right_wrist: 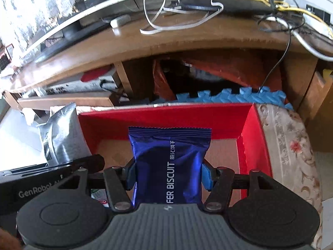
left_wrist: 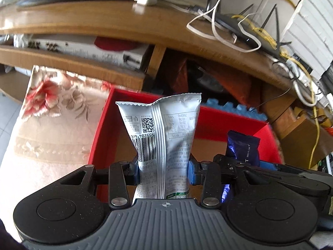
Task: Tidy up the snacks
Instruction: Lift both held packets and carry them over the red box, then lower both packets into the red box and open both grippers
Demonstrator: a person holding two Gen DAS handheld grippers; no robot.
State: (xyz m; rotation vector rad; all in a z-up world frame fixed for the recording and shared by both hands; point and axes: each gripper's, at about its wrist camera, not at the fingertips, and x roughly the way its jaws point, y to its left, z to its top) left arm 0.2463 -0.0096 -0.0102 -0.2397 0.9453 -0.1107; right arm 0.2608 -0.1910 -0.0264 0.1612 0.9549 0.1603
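Left gripper (left_wrist: pixel 163 169): jaws pinching silver snack pouch (left_wrist: pixel 162 129) upright above red box (left_wrist: pixel 100 129), seemingly for dropping in. Right gripper (right_wrist: pixel 168 176): jaws clamping blue wafer biscuit packet (right_wrist: pixel 169 158), hovering over the same box's brown floor.

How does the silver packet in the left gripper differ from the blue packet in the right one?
The silver packet is pale and matte, with a barcode and QR code facing the camera; the blue packet is glossy dark blue, reading "BISCUIT". The silver one is pinched narrow at the grip, while the blue one stays fuller. Both are sealed, held upright over the red box.
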